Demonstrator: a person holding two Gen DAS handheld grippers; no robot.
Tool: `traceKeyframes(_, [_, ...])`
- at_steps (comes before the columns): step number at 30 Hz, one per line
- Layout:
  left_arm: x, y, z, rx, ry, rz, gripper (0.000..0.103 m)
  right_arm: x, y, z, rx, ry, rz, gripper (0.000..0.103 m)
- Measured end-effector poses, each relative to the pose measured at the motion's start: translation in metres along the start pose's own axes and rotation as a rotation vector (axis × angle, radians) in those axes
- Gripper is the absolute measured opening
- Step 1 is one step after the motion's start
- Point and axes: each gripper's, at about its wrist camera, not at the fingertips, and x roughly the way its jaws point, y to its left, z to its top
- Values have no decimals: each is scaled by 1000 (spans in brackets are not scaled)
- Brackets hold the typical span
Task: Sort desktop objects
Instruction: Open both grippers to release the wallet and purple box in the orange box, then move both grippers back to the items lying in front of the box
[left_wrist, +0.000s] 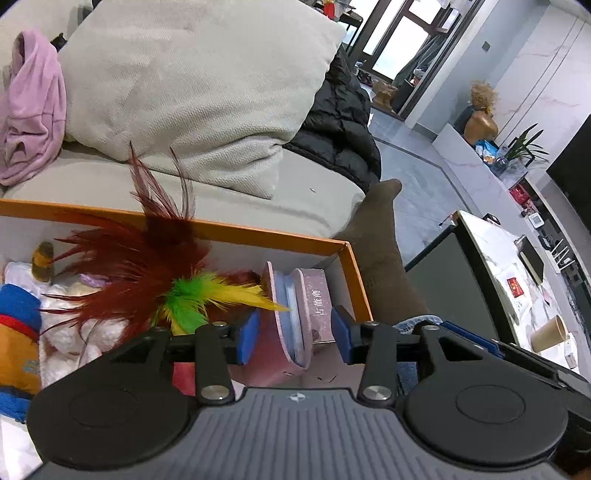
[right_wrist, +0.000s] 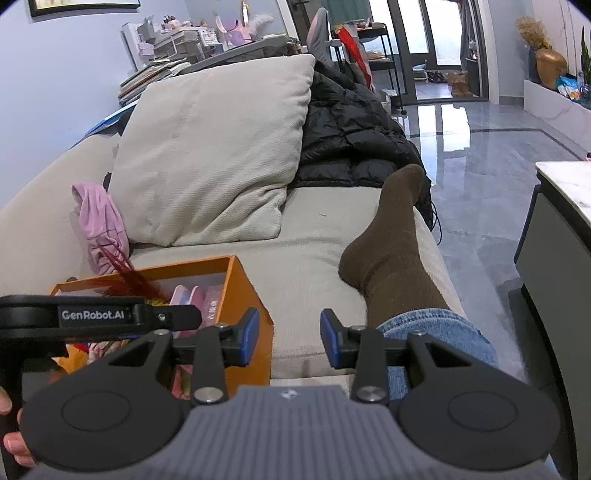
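Note:
An orange box (left_wrist: 280, 236) rests on the sofa and holds a feather toy (left_wrist: 159, 258) in red, green and yellow, a pink case (left_wrist: 291, 317) with a lettered pink box against it, and plush toys (left_wrist: 22, 325). My left gripper (left_wrist: 295, 338) hangs over the box's right end. It is open, and the pink case lies between its blue pads (left_wrist: 249, 339) with gaps on both sides. My right gripper (right_wrist: 290, 338) is open and empty over the sofa seat, just right of the orange box (right_wrist: 247, 295).
A large beige cushion (right_wrist: 214, 147), a black puffer jacket (right_wrist: 351, 136) and a pink garment (right_wrist: 101, 221) lie on the sofa behind the box. A person's leg in a brown sock (right_wrist: 391, 243) stretches along the seat at right. A marble table (left_wrist: 517, 280) carries a paper cup (left_wrist: 548, 332).

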Motion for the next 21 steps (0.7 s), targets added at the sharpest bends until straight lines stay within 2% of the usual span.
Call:
traceKeyframes(4, [-12,-1,-3,11,-34,24,55,-8,3,-2,-16,-19,4,41])
traceKeyframes(12, [-35,3,-15,15,-72,21,59,-21,17,-11,-57,-33,2,44])
traceKeyframes(21, [-74,-2,-27,41,-119,13,61,-53,24,-30,-100,-85,-4,56])
